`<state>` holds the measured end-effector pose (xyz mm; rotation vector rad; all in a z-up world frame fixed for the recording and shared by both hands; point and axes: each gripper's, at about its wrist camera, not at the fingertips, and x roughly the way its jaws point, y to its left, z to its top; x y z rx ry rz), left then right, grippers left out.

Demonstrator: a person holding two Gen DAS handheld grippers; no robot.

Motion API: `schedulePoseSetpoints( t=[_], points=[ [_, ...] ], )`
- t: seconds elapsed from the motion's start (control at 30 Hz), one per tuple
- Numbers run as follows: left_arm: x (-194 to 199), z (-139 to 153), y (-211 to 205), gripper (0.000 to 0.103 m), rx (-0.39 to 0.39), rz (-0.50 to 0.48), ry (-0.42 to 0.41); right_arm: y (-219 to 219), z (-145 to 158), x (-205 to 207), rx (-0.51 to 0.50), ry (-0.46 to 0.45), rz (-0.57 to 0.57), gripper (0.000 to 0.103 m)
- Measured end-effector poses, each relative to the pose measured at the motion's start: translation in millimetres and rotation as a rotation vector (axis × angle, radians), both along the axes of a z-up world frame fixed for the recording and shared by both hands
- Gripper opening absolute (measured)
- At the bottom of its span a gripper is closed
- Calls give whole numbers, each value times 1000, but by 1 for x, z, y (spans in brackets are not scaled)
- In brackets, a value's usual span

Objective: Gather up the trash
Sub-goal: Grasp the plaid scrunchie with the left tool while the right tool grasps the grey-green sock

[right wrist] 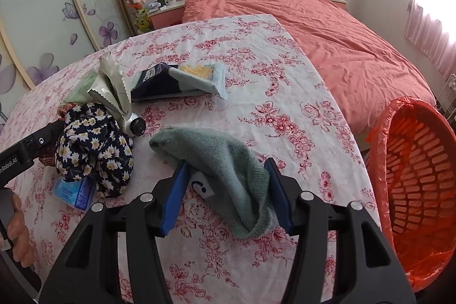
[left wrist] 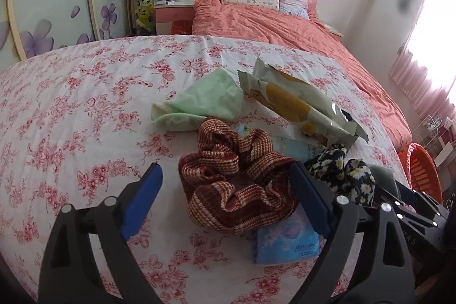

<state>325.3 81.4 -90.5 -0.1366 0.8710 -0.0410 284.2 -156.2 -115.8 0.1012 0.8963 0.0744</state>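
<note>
Wrappers [left wrist: 299,104] are lying on the floral-clothed desk [left wrist: 71,104] while you are holding your left gripper [left wrist: 226,184] wide around the brown scrunchie [left wrist: 236,184] and your right gripper [right wrist: 225,184] open astride the sock [right wrist: 228,170], beside the orange bin [right wrist: 419,190].

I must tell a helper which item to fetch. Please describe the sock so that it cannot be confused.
On the floral cloth, nearest the orange bin, lies the sock, between the open right gripper fingers. It is plain grey-green and fuzzy; the scrunchie beside it is dark with daisies.
</note>
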Motion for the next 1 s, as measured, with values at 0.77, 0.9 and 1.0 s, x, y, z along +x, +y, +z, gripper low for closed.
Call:
schedulePoseSetpoints(
  t=[0.77,0.9,1.0],
  points=[
    [-12,-15,38,28,-33,10,63,-1,2,-16,-31,-25,-6,16],
    [-35,-13,59,28,10,4,63,-9,1,-22,-29,-20,-28,16],
    [-44,-12,68,41,44,25,55,-10,0,-23,-17,-17,-16,17]
  ],
)
